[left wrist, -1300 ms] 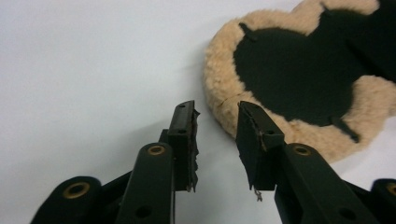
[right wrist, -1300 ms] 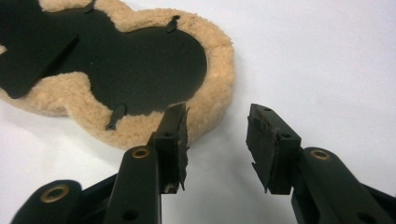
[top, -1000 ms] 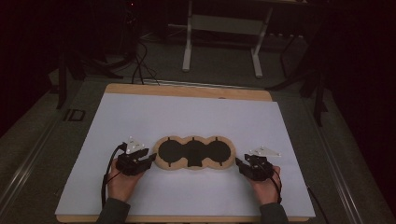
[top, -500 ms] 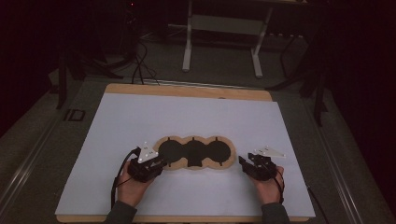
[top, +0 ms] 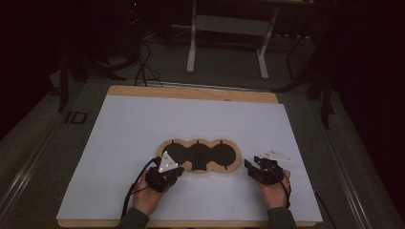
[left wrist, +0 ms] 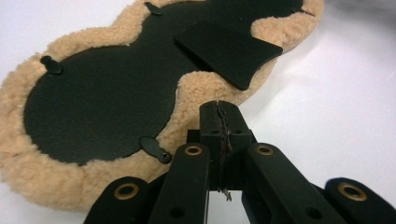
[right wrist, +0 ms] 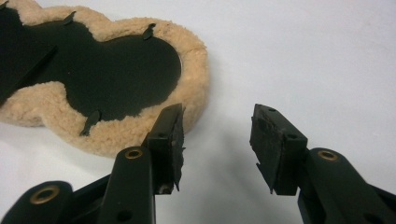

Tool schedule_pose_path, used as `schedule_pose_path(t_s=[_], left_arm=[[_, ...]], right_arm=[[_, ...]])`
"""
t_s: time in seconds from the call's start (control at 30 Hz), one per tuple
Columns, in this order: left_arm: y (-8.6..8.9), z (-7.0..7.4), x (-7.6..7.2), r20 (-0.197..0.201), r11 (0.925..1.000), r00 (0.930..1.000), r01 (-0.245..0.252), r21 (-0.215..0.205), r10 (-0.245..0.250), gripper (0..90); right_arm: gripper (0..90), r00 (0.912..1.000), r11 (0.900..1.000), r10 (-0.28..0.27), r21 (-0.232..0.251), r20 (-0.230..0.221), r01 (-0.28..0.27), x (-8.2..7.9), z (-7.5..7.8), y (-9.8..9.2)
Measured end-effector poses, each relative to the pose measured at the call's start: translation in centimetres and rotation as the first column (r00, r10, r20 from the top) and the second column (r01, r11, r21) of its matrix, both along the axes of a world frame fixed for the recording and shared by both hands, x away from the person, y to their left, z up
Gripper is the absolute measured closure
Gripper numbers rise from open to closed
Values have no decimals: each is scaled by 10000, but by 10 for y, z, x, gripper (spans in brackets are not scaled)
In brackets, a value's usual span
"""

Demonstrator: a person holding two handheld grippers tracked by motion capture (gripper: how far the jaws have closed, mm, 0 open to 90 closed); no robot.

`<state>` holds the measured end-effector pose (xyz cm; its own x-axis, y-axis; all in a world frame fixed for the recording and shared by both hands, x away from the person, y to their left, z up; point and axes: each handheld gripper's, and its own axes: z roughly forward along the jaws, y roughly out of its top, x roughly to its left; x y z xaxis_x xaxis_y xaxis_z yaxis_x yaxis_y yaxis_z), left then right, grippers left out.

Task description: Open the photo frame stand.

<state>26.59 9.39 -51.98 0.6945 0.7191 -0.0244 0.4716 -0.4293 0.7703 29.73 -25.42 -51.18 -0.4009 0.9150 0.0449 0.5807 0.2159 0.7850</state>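
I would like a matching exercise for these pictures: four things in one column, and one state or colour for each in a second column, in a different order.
Things:
1. left hand-held gripper
2. right hand-held gripper
3. fleece pad
4. table cover

States or colours:
a. tan rim, black middle
b. jaws open, beside the pad
c. white
d. jaws shut, at the pad's edge

Pairs: 1-d, 2-b, 3-a, 4-c
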Motion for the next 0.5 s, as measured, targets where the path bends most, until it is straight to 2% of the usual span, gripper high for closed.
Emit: schedule_pose_path(t_s=[0.13,0.33,0.5], left_arm=[[-6,-4,0,-102,10000,9999,-68,-47,68,900],[-21,-11,-1,-78,9993,9999,125,361,-122,899],[-28,-15,1,-157,9992,9997,-169,356,174,891]], right_arm=[[533,10000,10000,-6,47,-38,7,0,-1,0],[540,9999,9999,-86,78,-99,87,2,-2,0],[545,9998,9998,-124,125,-172,126,2,-2,-1]])
